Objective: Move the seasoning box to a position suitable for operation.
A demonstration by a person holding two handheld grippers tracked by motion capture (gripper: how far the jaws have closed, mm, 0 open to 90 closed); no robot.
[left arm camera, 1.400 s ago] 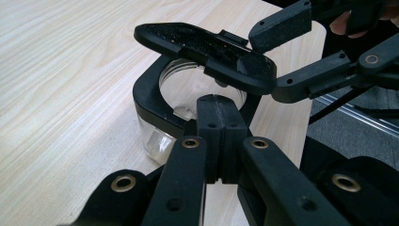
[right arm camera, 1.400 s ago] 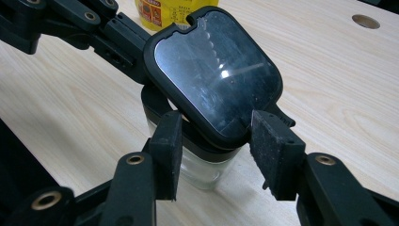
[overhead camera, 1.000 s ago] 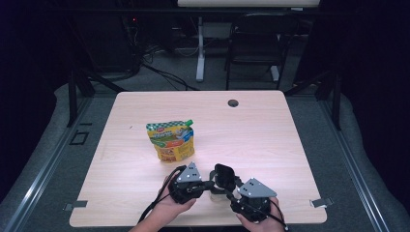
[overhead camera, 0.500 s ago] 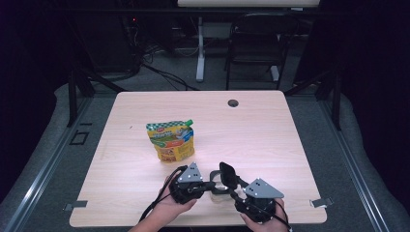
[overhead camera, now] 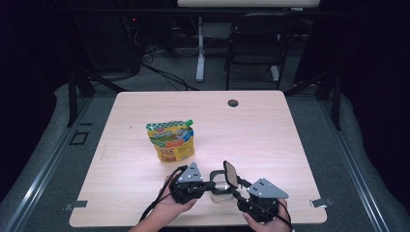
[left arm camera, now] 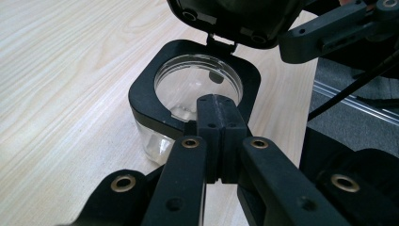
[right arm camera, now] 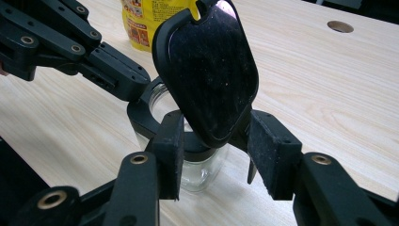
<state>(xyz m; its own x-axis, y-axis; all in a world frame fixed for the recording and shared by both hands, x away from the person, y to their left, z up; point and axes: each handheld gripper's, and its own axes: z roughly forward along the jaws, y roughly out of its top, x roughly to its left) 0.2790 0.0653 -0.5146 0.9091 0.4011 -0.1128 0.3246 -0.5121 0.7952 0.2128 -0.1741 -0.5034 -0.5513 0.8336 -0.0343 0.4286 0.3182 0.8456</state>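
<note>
Glass jar (overhead camera: 220, 186) w/ black hinged lid (overhead camera: 230, 174) (flipped up) sits at counter's (overhead camera: 270, 130) 6 o'clock edge. Left gripper (left arm camera: 217, 120) fingers shut tight on jar's black collar. Right gripper (right arm camera: 214, 146) fingers wide apart, straddling the lid, not pressing. Snack pouch (overhead camera: 171, 140) at jar's 11 o'clock.

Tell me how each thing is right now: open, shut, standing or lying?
Jar: upright, open, looks empty.
Lid: flipped up on its hinge.
Pouch: lying flat, green cap on.
Left gripper: shut at the jar's black rim.
Right gripper: jaws open either side of the lid.
</note>
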